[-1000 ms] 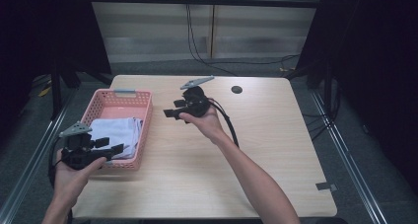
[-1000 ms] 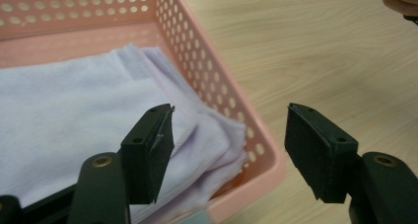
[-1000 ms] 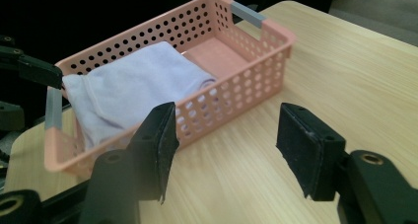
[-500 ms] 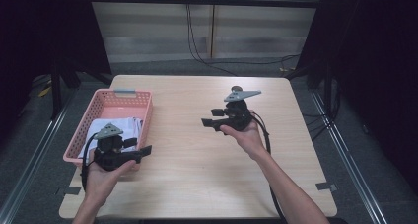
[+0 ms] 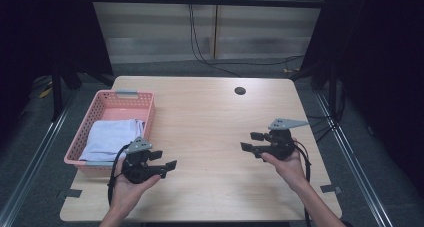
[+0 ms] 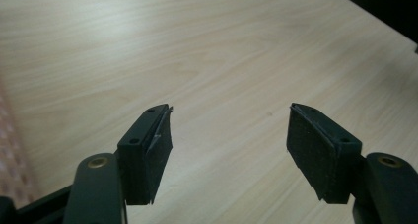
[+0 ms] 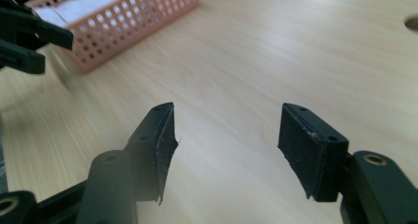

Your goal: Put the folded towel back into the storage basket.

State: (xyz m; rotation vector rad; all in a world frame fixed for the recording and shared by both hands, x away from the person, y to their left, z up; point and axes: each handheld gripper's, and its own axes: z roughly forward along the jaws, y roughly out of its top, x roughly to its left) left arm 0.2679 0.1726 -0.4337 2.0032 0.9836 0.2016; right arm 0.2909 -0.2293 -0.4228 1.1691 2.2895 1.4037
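A pink mesh basket (image 5: 145, 105) sits at the table's left side with a folded white cloth (image 5: 111, 137) lying inside it. My left gripper (image 5: 164, 159) hovers near the front edge, just right of the basket, its jaws pointing right. Its jaws stand wide apart over bare wood, so the left gripper (image 6: 229, 145) is open and empty. My right gripper (image 5: 252, 141) is held over the right half of the table, jaws pointing left. The right gripper (image 7: 226, 145) is open too, with nothing between its pads. The basket (image 7: 133, 24) and cloth (image 7: 86, 4) show far off in the right gripper view.
The light wooden table (image 5: 210, 122) has a round cable hole (image 5: 240, 91) near its far edge. Metal rails run along the floor on both sides. Cables hang down the wall behind the table.
Both grippers have pulled back from the basket toward the front. The left moved right off the basket; the right swung from the table's far middle to the right side.
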